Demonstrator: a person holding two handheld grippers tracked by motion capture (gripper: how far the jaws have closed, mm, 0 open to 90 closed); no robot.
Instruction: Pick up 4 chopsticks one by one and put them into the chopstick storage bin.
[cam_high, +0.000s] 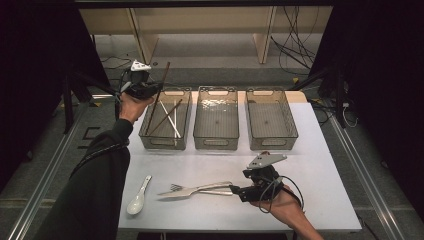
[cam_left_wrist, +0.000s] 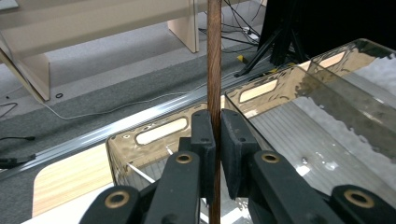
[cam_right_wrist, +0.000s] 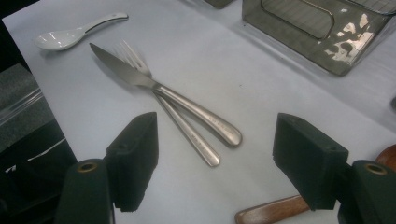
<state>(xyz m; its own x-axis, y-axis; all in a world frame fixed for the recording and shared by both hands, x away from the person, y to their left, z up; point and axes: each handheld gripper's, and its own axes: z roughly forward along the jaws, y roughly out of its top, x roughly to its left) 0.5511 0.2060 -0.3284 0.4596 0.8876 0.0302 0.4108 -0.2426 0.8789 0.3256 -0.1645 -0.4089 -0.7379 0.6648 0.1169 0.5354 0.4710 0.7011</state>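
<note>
I am holding my left claw (cam_high: 150, 90) over the left bin (cam_high: 165, 145), its jaws pinching a brown chopstick (cam_left_wrist: 214, 70). The stick's long axis is standing near upright, its upper end leaning slightly away from me and its lower end pointing down into the bin. My right claw (cam_right_wrist: 215, 163) is hovering spread wide over the surface (cam_high: 320, 195), just short of the knife (cam_right_wrist: 154, 84) and fork (cam_right_wrist: 187, 130) handles.

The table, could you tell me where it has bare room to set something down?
The table is bare right of the right gripper and in the strip between the three bins and the cutlery. It is crowded front-left, where knife, fork and white spoon lie.
</note>
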